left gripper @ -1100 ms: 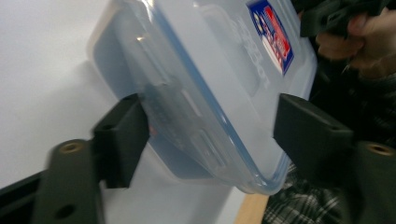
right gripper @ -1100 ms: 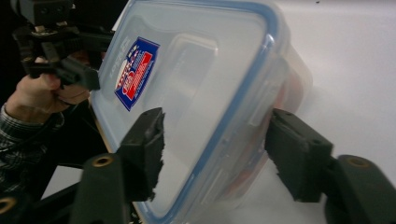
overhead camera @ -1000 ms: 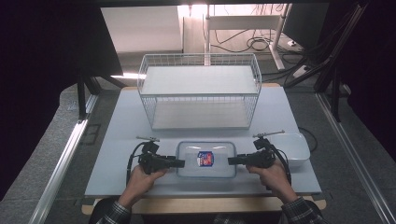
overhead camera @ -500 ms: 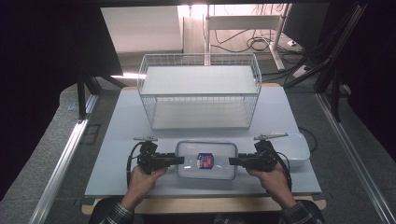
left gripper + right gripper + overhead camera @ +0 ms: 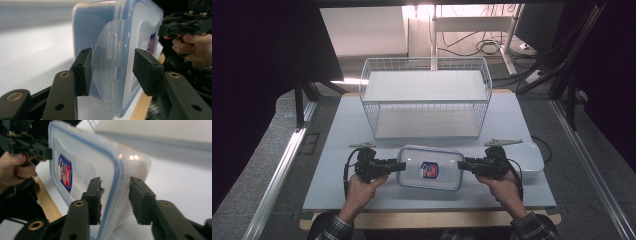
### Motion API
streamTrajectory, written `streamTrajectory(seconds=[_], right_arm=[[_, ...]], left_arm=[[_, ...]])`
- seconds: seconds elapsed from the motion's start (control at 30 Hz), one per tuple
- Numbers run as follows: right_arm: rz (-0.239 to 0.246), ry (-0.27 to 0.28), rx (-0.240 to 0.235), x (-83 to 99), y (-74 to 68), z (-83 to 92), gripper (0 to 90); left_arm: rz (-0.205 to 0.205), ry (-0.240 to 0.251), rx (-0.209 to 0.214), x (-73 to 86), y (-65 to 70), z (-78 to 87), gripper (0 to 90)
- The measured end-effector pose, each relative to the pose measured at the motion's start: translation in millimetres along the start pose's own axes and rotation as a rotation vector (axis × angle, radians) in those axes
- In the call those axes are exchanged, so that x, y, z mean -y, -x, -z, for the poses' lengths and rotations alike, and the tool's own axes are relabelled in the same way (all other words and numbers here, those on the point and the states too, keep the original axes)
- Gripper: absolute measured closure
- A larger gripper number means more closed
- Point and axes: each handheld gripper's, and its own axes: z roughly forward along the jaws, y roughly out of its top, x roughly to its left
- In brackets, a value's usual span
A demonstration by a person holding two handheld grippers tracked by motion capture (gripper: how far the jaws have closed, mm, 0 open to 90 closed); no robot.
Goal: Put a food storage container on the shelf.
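Now both hand-held grippers have closed in on the lidded plastic box (image 5: 430, 168), one at each short end. A second ago they stood a little off its ends; in the high view the left hand-held gripper (image 5: 401, 166) now reaches the box's left end and the right hand-held gripper (image 5: 460, 164) its right end. Both sets of jaws have just been closing, with the box between them.

In the left gripper view, the jaws straddle the hinged clip flap (image 5: 107, 62) at that end of the box. One pad seems to touch the flap, the other stands just clear of the lid, so this hand-held gripper is open around the flap rather than clamped. In the right gripper view, the jaws straddle the blue-sealed rim (image 5: 117, 182); gaps show on both sides, so it is open as well.

My reading is that a two-handed hold on the box is being set up — either to lift it or to work its clips — and neither grip is yet firm.

The box lies on the counter (image 5: 337, 150), in front of the wire basket (image 5: 427, 97), which looks empty. The box carries a red and blue label (image 5: 429, 170) on its lid; its contents can't be made out. Just right of the box sits a white tray (image 5: 532, 159), nothing visible in it.
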Motion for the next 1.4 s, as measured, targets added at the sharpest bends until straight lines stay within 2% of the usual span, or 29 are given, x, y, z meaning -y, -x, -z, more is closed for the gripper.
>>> streamTrajectory(seconds=[0.07,0.1,0.17,0.2,0.27,0.3,0.47,0.57,0.6,0.67,0.7,0.83,0.9,1.0,1.03,1.07,1.1,1.2,1.27,1.4], right_arm=[[0.001,-0.016,-0.001,1.7,-0.6,-3.7,57.8],[0.001,-0.042,-0.004,5.7,-0.3,-9.5,55.2],[-0.004,-0.055,-0.013,8.8,2.1,-11.5,57.8],[-0.005,-0.071,-0.010,10.8,3.5,-13.8,54.9],[-0.018,-0.074,-0.019,13.0,5.7,-15.9,54.3],[-0.043,-0.063,-0.043,14.3,9.8,-16.5,54.7],[-0.066,-0.067,-0.082,11.0,18.4,-18.5,52.1],[-0.113,-0.058,-0.136,6.8,30.3,-21.7,47.5],[-0.141,-0.064,-0.170,6.7,33.9,-25.1,46.8],[-0.160,-0.061,-0.181,6.6,36.4,-26.2,46.5],[-0.187,-0.056,-0.201,7.0,39.6,-26.9,48.5],[-0.198,-0.064,-0.168,6.2,34.6,-24.6,49.8],[-0.202,-0.063,-0.154,6.7,31.8,-23.0,50.7],[-0.199,-0.046,-0.138,7.1,28.3,-20.4,52.1],[-0.156,-0.035,-0.112,5.5,22.4,-17.6,52.2],[-0.156,-0.035,-0.112,5.5,22.4,-17.6,52.2],[-0.143,-0.017,-0.093,3.3,18.2,-15.0,52.2],[-0.143,-0.012,-0.091,2.5,17.6,-13.8,52.2],[-0.144,-0.007,-0.101,1.0,16.7,-12.7,52.2],[-0.132,0.003,-0.111,-4.2,13.6,-11.0,52.1]], left_arm=[[0.005,-0.010,-0.009,1.7,-1.2,-0.8,49.1],[0.023,-0.016,0.003,5.7,-5.8,-1.0,49.0],[0.030,-0.025,0.004,8.2,-7.1,-2.2,48.8],[0.034,-0.023,0.003,8.8,-7.1,-3.1,48.8],[0.034,-0.027,0.004,8.9,-7.8,-2.8,48.5],[0.033,-0.024,0.008,9.1,-8.8,-3.2,48.5],[0.035,-0.020,0.014,9.9,-9.8,-3.9,48.5],[0.025,-0.024,0.014,9.4,-8.6,-6.2,48.7],[0.030,-0.023,0.013,9.2,-8.5,-6.4,48.5],[0.032,-0.024,0.016,9.3,-9.2,-6.4,48.5],[0.040,-0.021,0.021,9.6,-10.4,-6.5,48.4],[0.055,-0.013,0.026,9.2,-11.3,-7.3,48.6],[0.069,0.006,0.029,9.6,-11.0,-7.1,49.4],[0.060,0.015,0.020,8.2,-9.6,-6.3,50.7],[0.062,0.017,0.017,6.6,-9.7,-7.0,50.3],[0.062,0.017,0.017,6.6,-9.7,-7.0,50.1],[0.069,0.026,0.025,5.6,-10.1,-7.2,50.1],[0.063,0.037,0.018,2.7,-7.8,-5.8,50.0],[0.042,0.057,0.010,-4.8,-4.1,-0.1,50.1],[0.026,0.069,0.000,-13.0,-0.3,5.6,50.3]])
